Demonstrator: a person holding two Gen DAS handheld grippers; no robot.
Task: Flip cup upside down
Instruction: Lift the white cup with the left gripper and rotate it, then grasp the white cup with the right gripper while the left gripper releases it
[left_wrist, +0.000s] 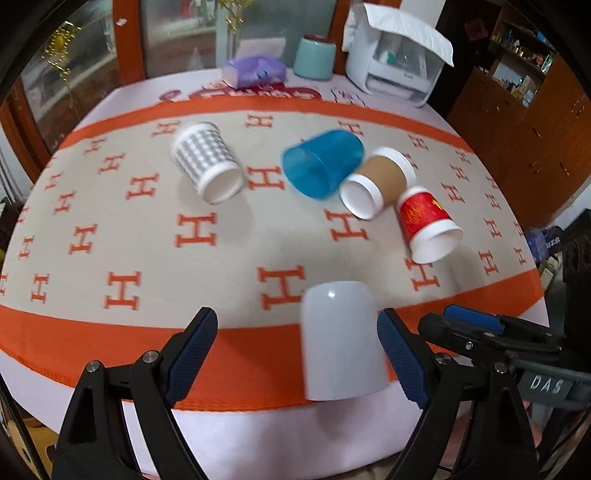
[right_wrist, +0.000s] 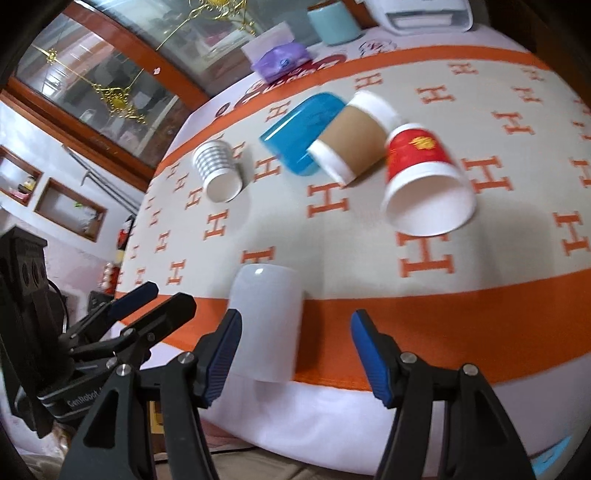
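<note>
The left claw (left_wrist: 297, 352) is spread wide, and the white cup (left_wrist: 341, 341) stands between its two blue pads, close to the right pad (left_wrist: 400, 360). The picture is a bit blurry, so it is hard to tell if that pad touches the cup. The right claw (right_wrist: 295, 356) is wide apart too and grips nothing; the same white cup (right_wrist: 266, 325) sits just by its left pad (right_wrist: 219, 358).

Under everything is the bench (left_wrist: 55, 369), covered by a big cloth (left_wrist: 221, 258) with orange letters and an orange band. The cloth is soft, so cups lying on it probably will not roll far.

The white cup is near the front edge of the bench, on the orange band. It stands with its round closed end up and its mouth down, so it looks already flipped. That may be why both claws are let go around it.

Farther back, four cups lie on their sides: a blue cup (left_wrist: 321, 166), a brown cup (left_wrist: 376, 181) touching it, a red cup (left_wrist: 428, 225) beside that, and a checked cup (left_wrist: 207, 162) well apart on the left. These likely wait for their turn.
</note>
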